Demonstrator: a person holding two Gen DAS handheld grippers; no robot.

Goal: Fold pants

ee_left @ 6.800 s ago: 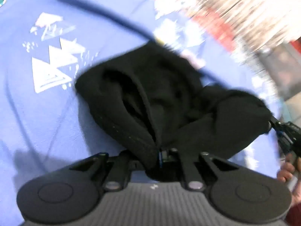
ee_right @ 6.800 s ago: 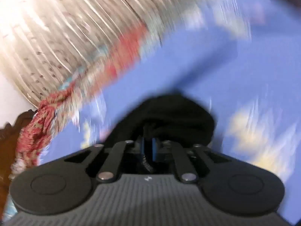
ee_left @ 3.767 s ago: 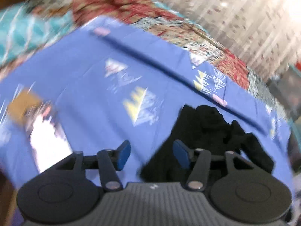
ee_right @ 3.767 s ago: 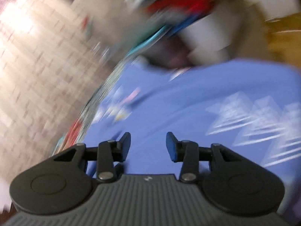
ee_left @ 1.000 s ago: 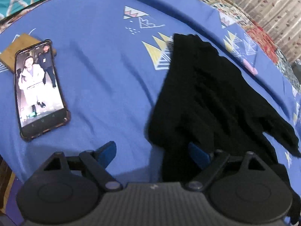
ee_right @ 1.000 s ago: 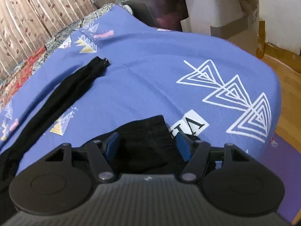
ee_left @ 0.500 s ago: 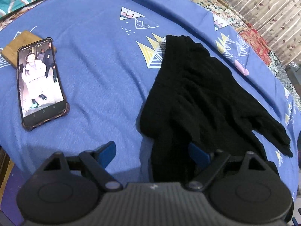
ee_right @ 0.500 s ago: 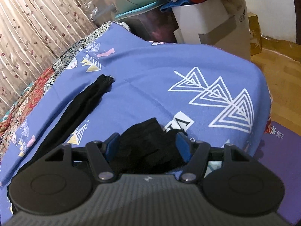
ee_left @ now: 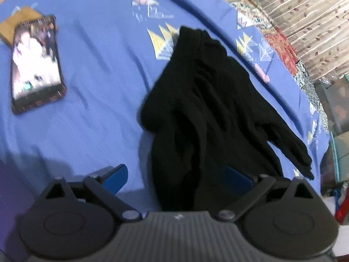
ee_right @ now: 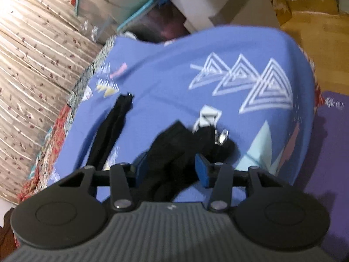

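Black pants (ee_left: 209,100) lie crumpled on a blue patterned bedsheet (ee_left: 98,131). My left gripper (ee_left: 175,176) hovers over their near end, and its jaws are opening wide. Fabric lies between the blue pads (ee_left: 115,176), nearer the right one, and is not pinched. In the right wrist view my right gripper (ee_right: 170,170) straddles another end of the pants (ee_right: 174,148), which carries a metal clasp (ee_right: 221,138). Its jaws are closing with the fabric between them; the pads are not clearly squeezing it. One thin leg (ee_right: 115,122) stretches away to the left.
A phone (ee_left: 36,65) with a lit screen lies on the sheet at the left, on a brown pad (ee_left: 13,26). The bed's edge drops to a purple mat (ee_right: 327,152) and wooden floor (ee_right: 316,21). Boxes (ee_right: 207,6) and a curtain (ee_right: 32,54) stand beyond.
The left jaws have spread wider over the pants. The right jaws have narrowed around the fabric, and the right gripper has rolled and shifted along the sheet.
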